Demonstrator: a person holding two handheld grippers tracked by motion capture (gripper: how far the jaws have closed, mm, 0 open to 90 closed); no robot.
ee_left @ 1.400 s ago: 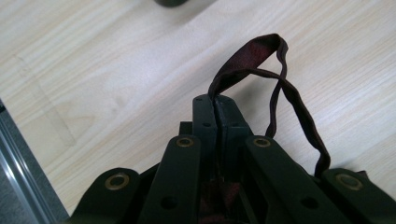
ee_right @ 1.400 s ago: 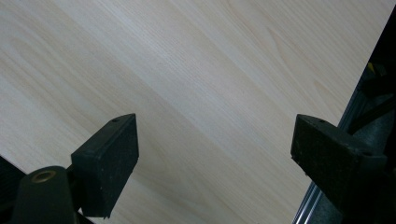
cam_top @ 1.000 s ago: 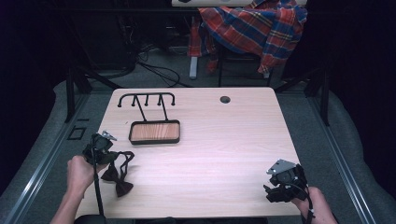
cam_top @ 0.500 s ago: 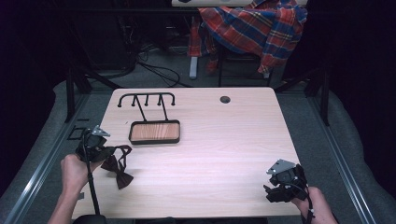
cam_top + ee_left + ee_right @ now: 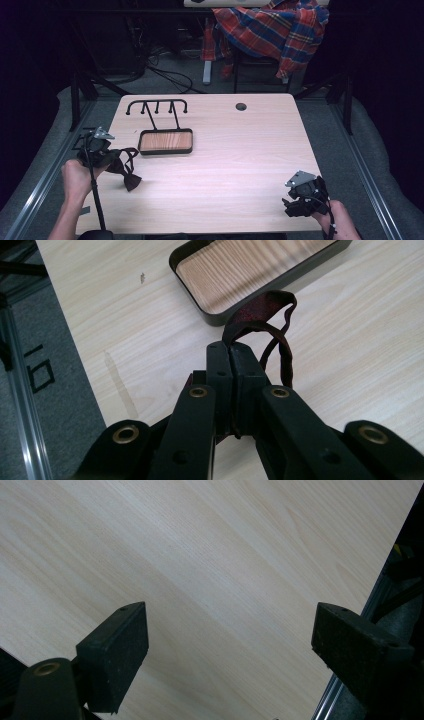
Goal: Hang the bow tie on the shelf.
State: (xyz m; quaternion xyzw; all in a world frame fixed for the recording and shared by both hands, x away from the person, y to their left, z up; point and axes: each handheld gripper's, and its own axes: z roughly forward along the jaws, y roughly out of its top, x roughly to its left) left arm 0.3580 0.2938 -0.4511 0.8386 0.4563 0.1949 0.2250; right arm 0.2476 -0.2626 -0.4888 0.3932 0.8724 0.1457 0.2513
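Observation:
My left gripper point(image 5: 114, 159) is over the table's left edge, shut on the thin strap of a dark bow tie point(image 5: 131, 180). The bow hangs from the strap just over the wood, lower right of the jaws. In the left gripper view the two jaws are pressed together point(image 5: 231, 354) with the dark red strap point(image 5: 260, 310) looping out ahead of them, toward the tray point(image 5: 250, 270). My right gripper point(image 5: 299, 202) rests near the front right corner. Its jaws stand wide apart point(image 5: 230, 620) over bare wood with nothing between them.
A shallow black tray point(image 5: 166, 142) with a wooden bottom sits left of centre on the table point(image 5: 230, 165). Behind it stands a black rack with several hooks point(image 5: 156, 106). A cable hole point(image 5: 241, 106) lies near the far edge. A plaid shirt point(image 5: 270, 30) hangs over a chair beyond.
My left gripper has risen and drifted toward the far left, lifting the bow tie by its strap. The right gripper has stayed where it was.

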